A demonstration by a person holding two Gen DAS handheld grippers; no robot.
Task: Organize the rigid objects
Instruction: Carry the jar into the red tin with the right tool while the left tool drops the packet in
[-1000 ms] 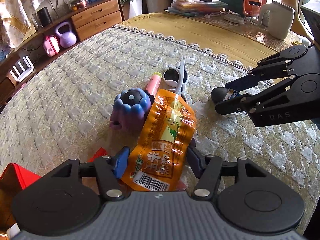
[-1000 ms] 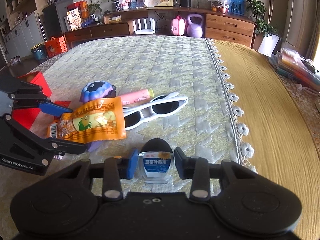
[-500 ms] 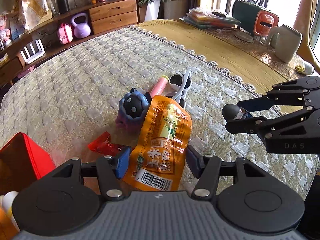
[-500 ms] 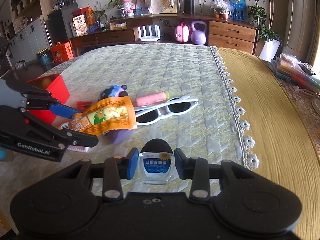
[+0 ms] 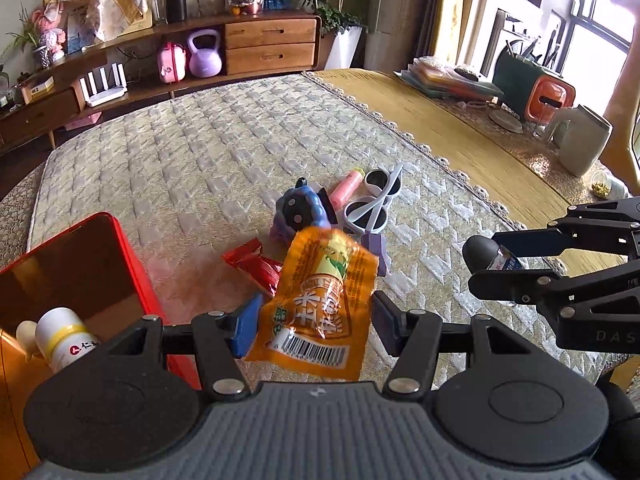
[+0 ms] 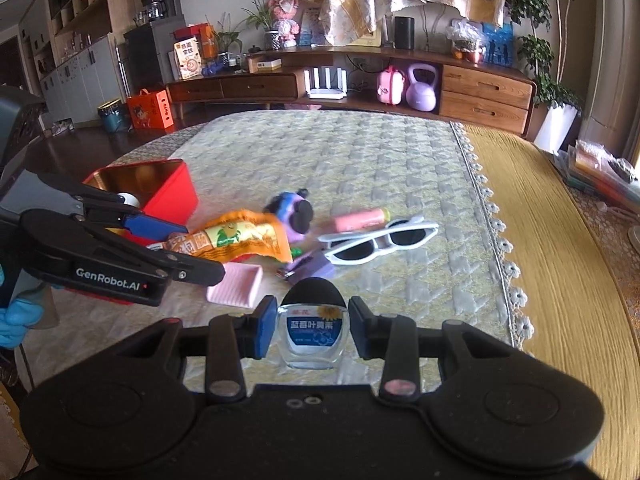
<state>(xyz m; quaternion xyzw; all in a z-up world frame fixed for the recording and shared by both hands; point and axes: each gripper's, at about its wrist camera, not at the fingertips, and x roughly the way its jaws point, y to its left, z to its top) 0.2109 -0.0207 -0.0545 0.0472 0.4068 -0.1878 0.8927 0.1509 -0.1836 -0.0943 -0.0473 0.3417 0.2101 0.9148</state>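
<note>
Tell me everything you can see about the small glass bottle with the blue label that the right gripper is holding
The small clear glass bottle with a blue label is squat and rounded, with a domed black cap and a thick transparent base. Its label is blue with white Chinese characters, a yellow flower and a pink strip on top. It sits clamped between the two blue pads of the right gripper, cap pointing away from the camera, lifted off the quilted beige bedspread. Nothing else touches it. In the left wrist view it shows as a black cap poking past the jaws.
</note>
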